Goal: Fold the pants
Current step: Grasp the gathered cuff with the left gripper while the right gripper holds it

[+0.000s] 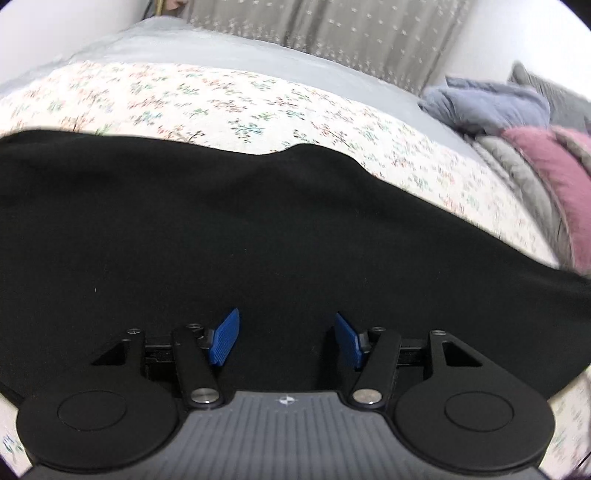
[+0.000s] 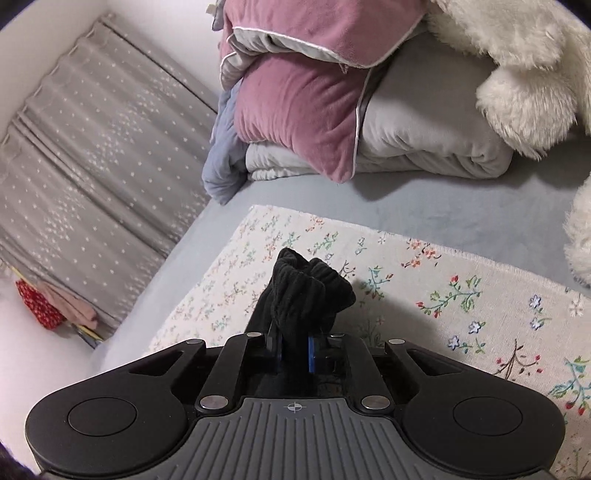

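Pants, black: right gripper pinches a bunched ribbed end; left gripper gapes above cloth, holding nothing.
We judge the bunch may slip out, or the floral sheet get caught.

Beyond the black pants, the floral cloth and grey sheet lie bare as far as the curtain. At the right a pillow pile and a white plush toy block passage.
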`<state>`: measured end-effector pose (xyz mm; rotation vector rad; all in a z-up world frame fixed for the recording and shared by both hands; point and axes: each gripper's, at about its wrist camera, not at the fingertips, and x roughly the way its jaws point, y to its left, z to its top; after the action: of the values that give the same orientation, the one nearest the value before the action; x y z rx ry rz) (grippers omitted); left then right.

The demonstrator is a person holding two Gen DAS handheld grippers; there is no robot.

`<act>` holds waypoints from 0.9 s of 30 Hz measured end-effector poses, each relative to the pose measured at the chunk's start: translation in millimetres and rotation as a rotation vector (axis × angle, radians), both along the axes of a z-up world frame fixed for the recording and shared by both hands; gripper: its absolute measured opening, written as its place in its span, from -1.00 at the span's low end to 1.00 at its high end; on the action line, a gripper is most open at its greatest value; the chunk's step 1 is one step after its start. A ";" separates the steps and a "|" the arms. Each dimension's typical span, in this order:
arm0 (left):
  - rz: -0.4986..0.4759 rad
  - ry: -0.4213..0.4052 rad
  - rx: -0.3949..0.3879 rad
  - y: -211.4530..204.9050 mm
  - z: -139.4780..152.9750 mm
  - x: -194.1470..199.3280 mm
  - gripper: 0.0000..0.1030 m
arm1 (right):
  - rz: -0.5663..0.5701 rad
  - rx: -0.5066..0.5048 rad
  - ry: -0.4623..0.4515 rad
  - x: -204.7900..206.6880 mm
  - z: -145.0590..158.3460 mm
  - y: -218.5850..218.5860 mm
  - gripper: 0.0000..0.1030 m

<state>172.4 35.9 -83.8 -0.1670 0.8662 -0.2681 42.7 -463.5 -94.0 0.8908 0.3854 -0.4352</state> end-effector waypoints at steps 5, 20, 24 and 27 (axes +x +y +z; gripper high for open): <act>0.045 0.022 -0.093 15.2 1.8 4.8 0.19 | 0.009 -0.103 -0.002 0.2 13.3 15.6 -0.78; 0.143 0.081 -0.390 84.9 13.2 17.2 0.19 | 0.338 -0.547 -0.072 51.5 88.0 213.2 -0.78; 0.176 0.111 -0.499 107.1 14.9 19.3 0.19 | 0.509 -0.672 -0.054 84.2 74.6 320.9 -0.78; 0.189 0.100 -0.514 117.9 15.8 21.8 0.23 | 0.638 -0.706 -0.053 104.7 48.6 399.4 -0.78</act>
<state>194.2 153.8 -68.0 -0.7418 0.8601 -0.3025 147.4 -64.1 -45.4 0.0675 0.4058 0.0577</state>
